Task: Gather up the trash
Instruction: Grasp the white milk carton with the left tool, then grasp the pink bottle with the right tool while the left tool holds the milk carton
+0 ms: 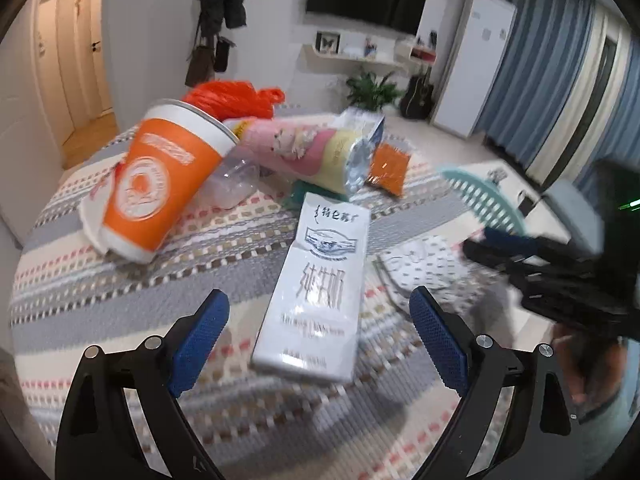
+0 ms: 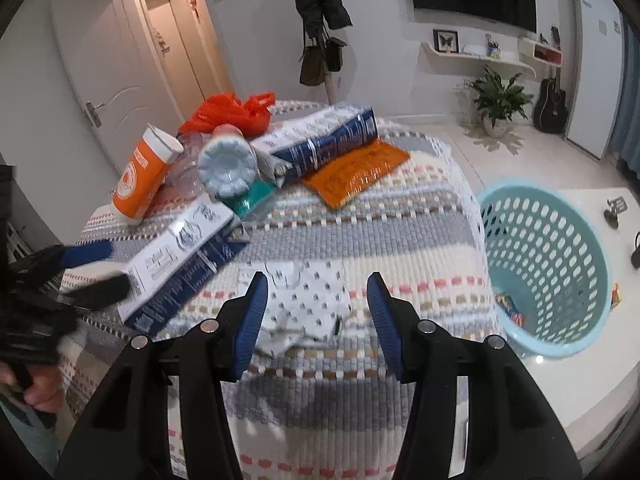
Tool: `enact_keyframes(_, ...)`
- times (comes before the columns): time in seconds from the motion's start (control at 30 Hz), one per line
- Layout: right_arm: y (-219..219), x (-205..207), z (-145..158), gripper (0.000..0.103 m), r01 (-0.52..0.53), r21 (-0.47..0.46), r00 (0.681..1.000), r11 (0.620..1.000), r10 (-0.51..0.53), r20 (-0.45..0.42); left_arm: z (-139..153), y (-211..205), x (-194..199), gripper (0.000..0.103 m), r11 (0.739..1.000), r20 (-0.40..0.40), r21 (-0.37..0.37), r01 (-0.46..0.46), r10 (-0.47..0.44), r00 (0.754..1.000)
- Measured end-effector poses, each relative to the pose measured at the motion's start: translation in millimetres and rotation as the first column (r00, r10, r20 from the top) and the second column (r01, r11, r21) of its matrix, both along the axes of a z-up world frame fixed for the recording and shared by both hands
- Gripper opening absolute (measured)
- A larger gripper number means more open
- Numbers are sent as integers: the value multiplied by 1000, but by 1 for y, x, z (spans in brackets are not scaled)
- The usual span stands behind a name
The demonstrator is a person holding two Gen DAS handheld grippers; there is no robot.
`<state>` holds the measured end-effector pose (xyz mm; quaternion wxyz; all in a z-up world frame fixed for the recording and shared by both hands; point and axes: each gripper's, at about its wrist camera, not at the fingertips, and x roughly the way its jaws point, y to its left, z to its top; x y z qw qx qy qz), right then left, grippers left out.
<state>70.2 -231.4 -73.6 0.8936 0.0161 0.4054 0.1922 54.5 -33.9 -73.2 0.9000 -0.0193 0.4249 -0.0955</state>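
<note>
A white milk carton lies flat on the patterned tablecloth, between the wide-apart jaws of my left gripper. Its blue pads stand clear of the carton on both sides. In the right wrist view the carton lies at the left with the left gripper over its end. My right gripper stands half open over a white dotted wrapper that lies flat on the cloth, and the pads do not touch it. The teal basket stands right of the table with a few coloured wrappers in it.
At the back of the table lie an orange paper cup, a clear plastic lid, a pink and yellow bottle, a blue and white pack, an orange packet and an orange plastic bag. A person's hand holds the left gripper.
</note>
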Motion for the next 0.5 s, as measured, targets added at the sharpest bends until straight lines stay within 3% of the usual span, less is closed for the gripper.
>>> enact_keyframes(0.13, 7, 14, 17, 48, -14, 7, 999, 1000, 13, 34, -13, -2, 26, 87, 1000, -36, 23, -5, 6, 999)
enact_keyframes(0.23, 21, 30, 33, 48, -50, 9, 997, 999, 50, 66, -21, -4, 37, 75, 999, -65, 32, -7, 9, 998)
enact_keyframes(0.27, 28, 35, 38, 48, -64, 12, 995, 998, 63, 75, -22, -4, 39, 60, 999, -73, 39, -4, 7, 997)
enact_keyframes(0.3, 33, 39, 42, 48, -71, 14, 994, 997, 69, 83, -26, -6, 41, 56, 999, -90, 46, 9, -5, 996)
enact_keyframes(0.5, 70, 69, 55, 48, -145, 28, 987, 989, 142, 80, -25, 4, 31, 52, 1000, -68, 28, -9, 11, 998)
